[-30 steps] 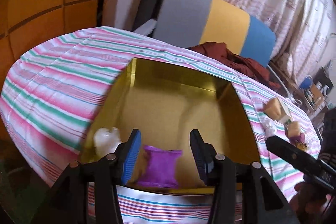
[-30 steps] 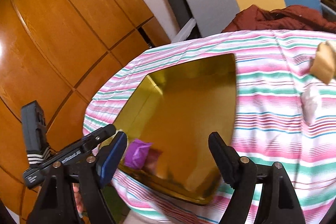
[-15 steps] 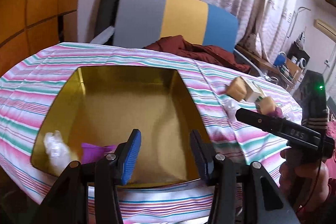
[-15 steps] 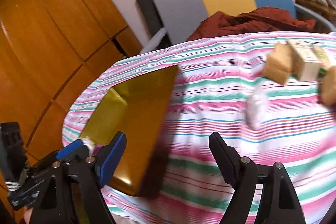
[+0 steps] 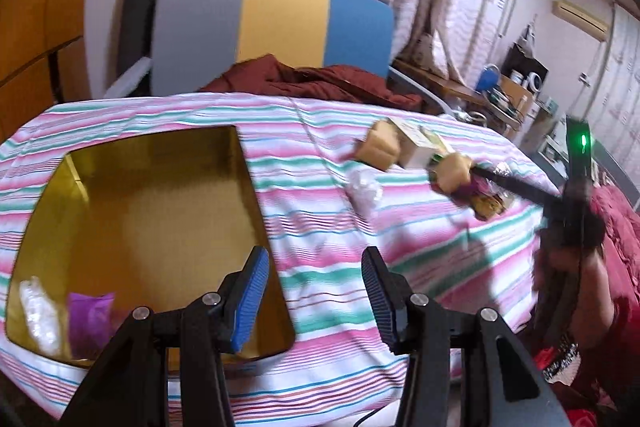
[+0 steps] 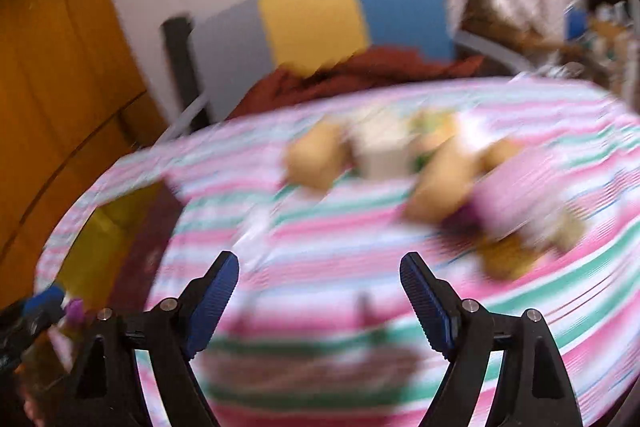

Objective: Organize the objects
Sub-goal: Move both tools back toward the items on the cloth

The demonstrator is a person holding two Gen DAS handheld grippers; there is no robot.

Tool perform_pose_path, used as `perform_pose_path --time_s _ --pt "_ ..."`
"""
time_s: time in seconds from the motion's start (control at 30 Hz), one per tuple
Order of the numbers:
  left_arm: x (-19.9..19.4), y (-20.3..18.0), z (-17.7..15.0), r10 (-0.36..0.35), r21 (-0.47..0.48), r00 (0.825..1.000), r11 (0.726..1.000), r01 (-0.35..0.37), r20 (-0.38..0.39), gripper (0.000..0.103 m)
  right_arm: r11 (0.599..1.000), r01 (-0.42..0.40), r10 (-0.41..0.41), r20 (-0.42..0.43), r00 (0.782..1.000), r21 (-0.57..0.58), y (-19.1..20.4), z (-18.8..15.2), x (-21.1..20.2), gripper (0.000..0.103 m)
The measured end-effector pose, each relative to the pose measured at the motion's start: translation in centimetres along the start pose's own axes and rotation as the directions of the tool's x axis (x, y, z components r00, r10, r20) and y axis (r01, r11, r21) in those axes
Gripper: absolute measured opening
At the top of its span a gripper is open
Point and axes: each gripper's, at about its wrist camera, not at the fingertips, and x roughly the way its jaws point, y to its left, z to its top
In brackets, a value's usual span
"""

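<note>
A gold tin box lies open on the striped cloth at the left; it also shows in the blurred right wrist view. A purple pouch and a clear plastic wrap lie in its near left corner. My left gripper is open and empty over the box's near right corner. My right gripper is open and empty above the cloth. A cluster of tan blocks, a cream carton and small packets sits at the right; it also shows in the right wrist view.
A crumpled clear wrap lies on the cloth between box and cluster. A grey, yellow and blue chair back with a dark red garment stands behind the table. Wooden panels line the left wall.
Both grippers have swung right, away from the box toward the cluster. The purple pouch stays in the box. The right wrist view is now blurred by motion.
</note>
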Motion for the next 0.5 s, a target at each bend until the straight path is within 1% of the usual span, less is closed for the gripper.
perform_pose_path --time_s 0.03,0.13,0.27,0.37,0.4,0.43,0.5 --pt "0.3 -0.5 0.0 -0.008 0.003 1.000 1.000 0.008 -0.007 0.049 0.999 0.036 -0.036 0.021 0.999 0.023 -1.6 1.1 -0.2 0.087" --pt "0.9 -1.5 0.0 -0.028 0.010 0.999 1.000 0.028 -0.023 0.049 0.993 0.088 -0.091 0.043 0.995 0.078 -5.1 3.2 0.0 0.088" --pt "1.5 -2.4 0.0 -0.044 0.011 0.998 0.999 0.045 -0.046 0.049 0.991 0.123 -0.123 -0.008 0.992 0.048 -7.0 4.0 1.8 0.089" --pt "1.6 -2.8 -0.1 -0.045 0.016 0.998 0.999 0.046 -0.053 0.049 0.996 0.092 -0.092 -0.037 0.995 0.012 -6.7 3.4 2.4 0.089" --pt "1.6 -3.0 -0.2 -0.044 0.018 0.998 0.999 0.045 -0.053 0.049 0.997 0.076 -0.076 -0.035 0.996 0.003 -6.2 2.9 2.3 0.089" --pt "1.5 -3.0 -0.3 -0.044 0.017 0.998 0.999 0.045 -0.053 0.049 0.999 0.049 -0.049 -0.032 0.998 -0.006 -5.5 2.5 2.0 0.089" --pt "1.6 -3.1 -0.3 -0.045 0.012 0.998 0.999 0.046 -0.054 0.049 0.998 -0.058 0.057 -0.056 0.997 -0.022 -3.7 1.3 1.5 0.089"
